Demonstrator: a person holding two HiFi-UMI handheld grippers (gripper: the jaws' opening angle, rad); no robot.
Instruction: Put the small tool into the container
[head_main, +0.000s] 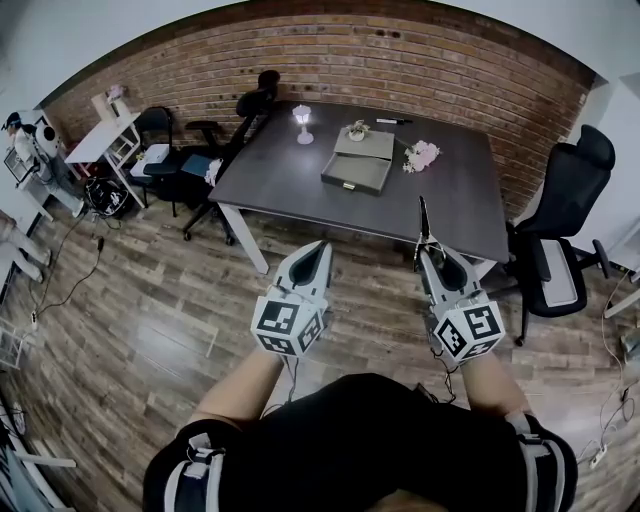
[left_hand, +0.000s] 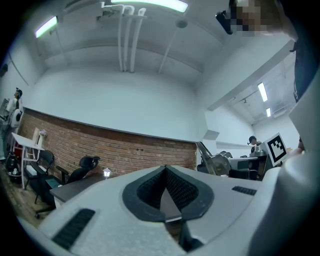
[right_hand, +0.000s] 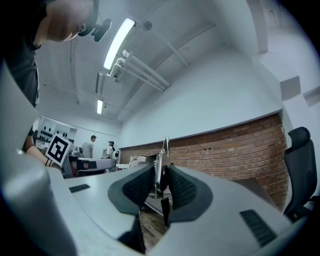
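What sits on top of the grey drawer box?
A small potted plant stands on the drawer box, at its far edge. Inside its open drawer, nothing can be made out.

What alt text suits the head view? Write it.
The right gripper clamps a small tool above a wood floor; the left gripper is shut and empty. Ahead stands a dark table bearing an open grey container.
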